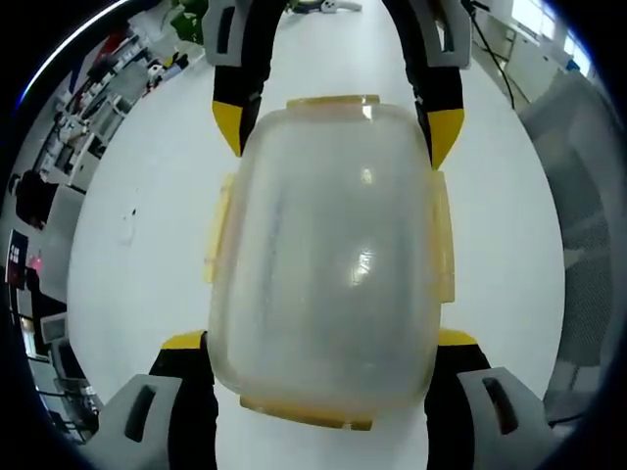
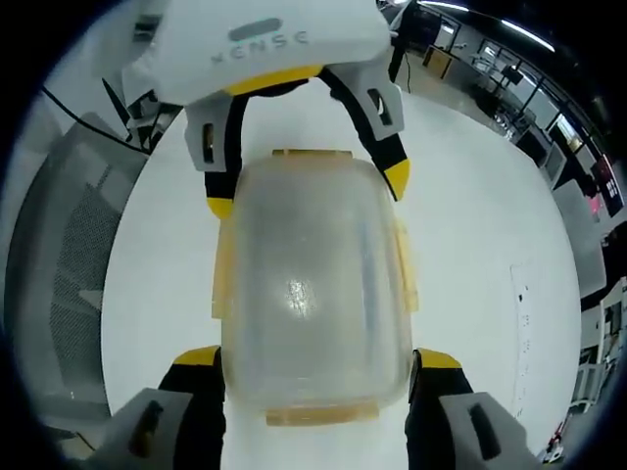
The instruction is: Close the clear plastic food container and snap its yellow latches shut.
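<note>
Nearest my left camera: frosted clear plastic food container with yellow latches (image 1: 328, 264), lid side down on the white table (image 1: 147, 245), long axis running straight away from me. My left gripper (image 1: 323, 343), black jaws with yellow tips, stands spread, one jaw at each side of the near end; whether they press the walls I cannot tell. From the far end my right gripper (image 2: 318, 357) likewise straddles the same container (image 2: 309, 284), jaws apart.
</note>
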A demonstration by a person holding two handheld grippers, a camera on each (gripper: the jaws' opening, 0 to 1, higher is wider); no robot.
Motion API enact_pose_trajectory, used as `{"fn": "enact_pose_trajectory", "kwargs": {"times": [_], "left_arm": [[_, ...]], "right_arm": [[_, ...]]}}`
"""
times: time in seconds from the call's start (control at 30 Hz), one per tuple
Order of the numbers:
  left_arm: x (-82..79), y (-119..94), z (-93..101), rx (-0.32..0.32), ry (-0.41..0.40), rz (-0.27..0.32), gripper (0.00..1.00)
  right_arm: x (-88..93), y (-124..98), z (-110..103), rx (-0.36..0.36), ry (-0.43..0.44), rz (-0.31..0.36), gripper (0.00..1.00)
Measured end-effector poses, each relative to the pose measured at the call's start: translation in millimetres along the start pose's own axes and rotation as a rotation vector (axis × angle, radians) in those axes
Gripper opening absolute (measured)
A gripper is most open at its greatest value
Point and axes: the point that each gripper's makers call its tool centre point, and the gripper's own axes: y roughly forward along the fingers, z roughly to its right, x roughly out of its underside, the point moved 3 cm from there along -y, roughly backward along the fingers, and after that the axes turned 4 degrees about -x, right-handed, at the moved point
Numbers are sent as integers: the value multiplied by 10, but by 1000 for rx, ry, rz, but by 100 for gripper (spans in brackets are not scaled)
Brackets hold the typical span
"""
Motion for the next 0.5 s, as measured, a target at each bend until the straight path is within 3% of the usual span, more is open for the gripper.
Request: {"fn": "enact_pose_trajectory", "kwargs": {"times": [0.5], "left_arm": [[-5,33,-110,-5,-10,4,86]], "right_arm": [[2,4,127,-1,-6,-4,75]]}}
